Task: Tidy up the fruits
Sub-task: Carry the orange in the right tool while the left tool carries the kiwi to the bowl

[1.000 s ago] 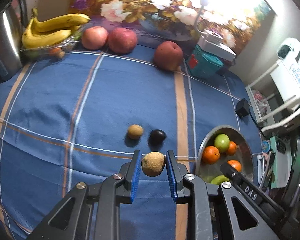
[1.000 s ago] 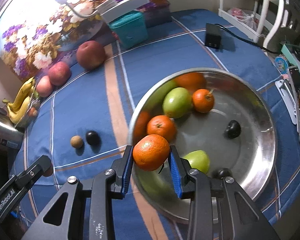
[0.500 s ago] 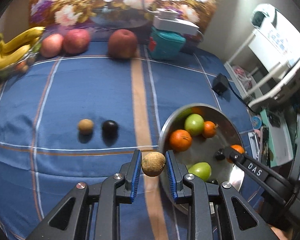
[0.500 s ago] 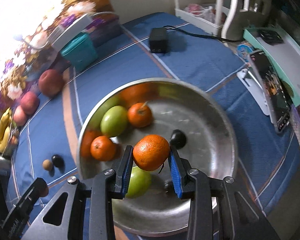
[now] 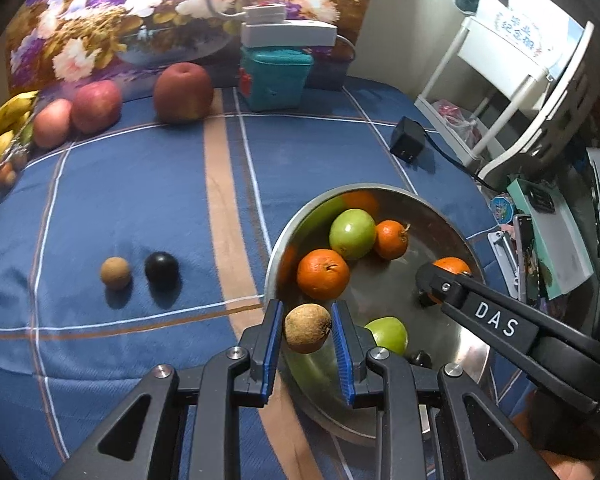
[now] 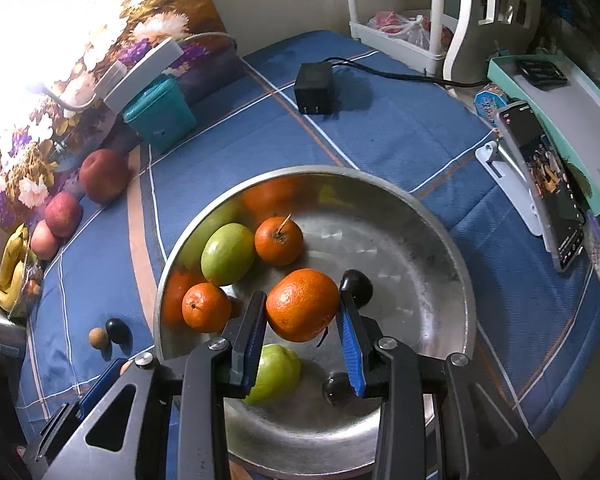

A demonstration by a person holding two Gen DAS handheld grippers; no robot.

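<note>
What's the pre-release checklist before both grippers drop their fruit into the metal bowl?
1. Left gripper shut on the brown fruit: ok.
2. Right gripper shut on the orange: ok.
3. Orange over the metal bowl: ok.
4. Brown fruit over the bowl: looks just inside the near rim; cannot tell for sure.
5. Free bowl floor under the orange: not ok, a green fruit and a dark fruit sit close by.
6. Fruit left on the cloth, a small brown fruit and a black fruit: not ok, not yet collected.
</note>
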